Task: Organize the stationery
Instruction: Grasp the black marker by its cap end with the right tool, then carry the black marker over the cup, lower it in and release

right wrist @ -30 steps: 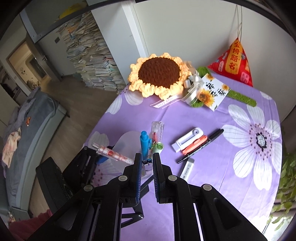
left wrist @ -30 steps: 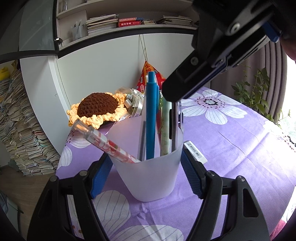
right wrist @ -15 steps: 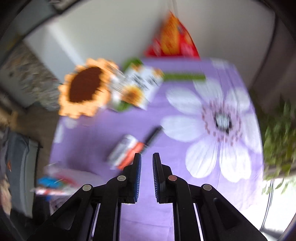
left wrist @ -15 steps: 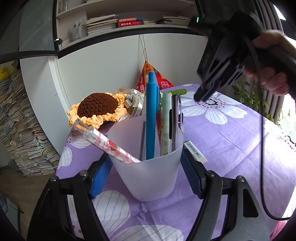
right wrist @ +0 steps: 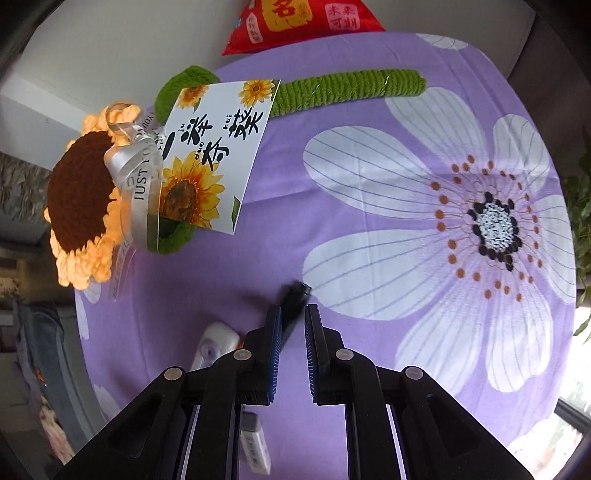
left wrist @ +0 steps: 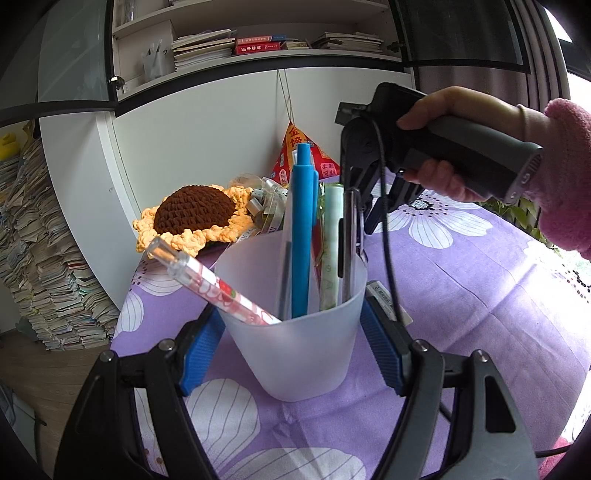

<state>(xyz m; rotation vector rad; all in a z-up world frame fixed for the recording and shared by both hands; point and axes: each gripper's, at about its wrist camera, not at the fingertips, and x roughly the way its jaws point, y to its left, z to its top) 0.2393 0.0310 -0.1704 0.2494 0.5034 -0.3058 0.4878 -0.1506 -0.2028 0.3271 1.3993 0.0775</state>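
Observation:
My left gripper is shut on a frosted plastic cup standing on the purple cloth. The cup holds a blue pen, a clear strawberry-print pen, a pale green pen and a dark pen. My right gripper is open and held low over the table; a black marker lies between its fingertips, blurred. A white correction tape lies left of the fingers and a white eraser lies below them. The right gripper's body shows behind the cup.
A crocheted sunflower with a card and green stem lies at the table's far side. A red pouch hangs by the white wall. Bookshelves stand behind; paper stacks are at left.
My right gripper left the cup, swung away to the right and came down over the black marker on the table. My left gripper and the cup have not moved.

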